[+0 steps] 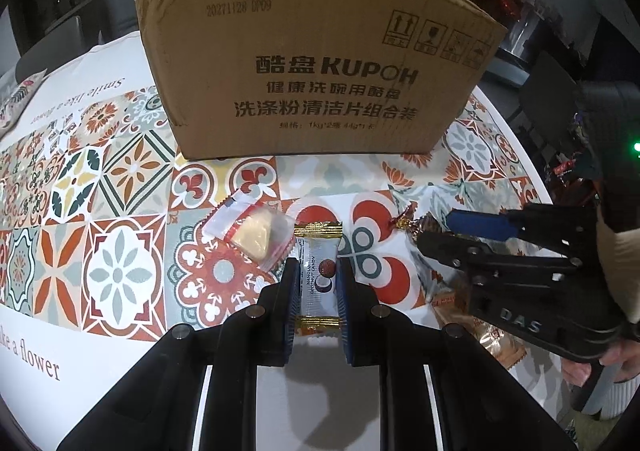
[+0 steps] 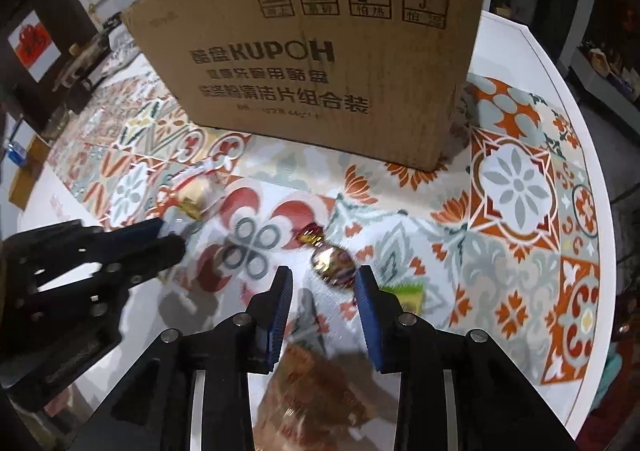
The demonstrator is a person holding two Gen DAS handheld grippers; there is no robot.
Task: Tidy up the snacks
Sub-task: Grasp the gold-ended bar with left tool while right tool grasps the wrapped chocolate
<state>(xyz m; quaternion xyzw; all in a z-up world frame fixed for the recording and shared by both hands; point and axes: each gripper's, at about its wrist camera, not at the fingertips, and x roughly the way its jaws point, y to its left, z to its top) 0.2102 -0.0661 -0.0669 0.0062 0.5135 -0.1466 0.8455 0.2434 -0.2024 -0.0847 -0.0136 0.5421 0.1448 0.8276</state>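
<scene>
- The brown cardboard box printed KUPOH (image 1: pixel 320 63) stands at the back of the patterned tile-print tablecloth (image 1: pixel 120 251).
- Only the left view shows the left gripper (image 1: pixel 318 271) clamped on a white gold-ended snack bar (image 1: pixel 320 275), a clear-wrapped yellow cake (image 1: pixel 256 235) beside it.
- The right gripper (image 2: pixel 324 283) (jaws apart) flanks a dark foil-wrapped candy (image 2: pixel 332 261).

Box (image 1: pixel 312 63): matt brown corrugated cardboard, ragged rim
Tablecloth (image 1: pixel 120 211): smooth printed sheet
Snack bar (image 1: pixel 319 271): glossy foil wrapper
Candy (image 2: pixel 334 263): shiny crinkled foil
Finger pads (image 2: pixel 370 315): ribbed blue rubber
</scene>
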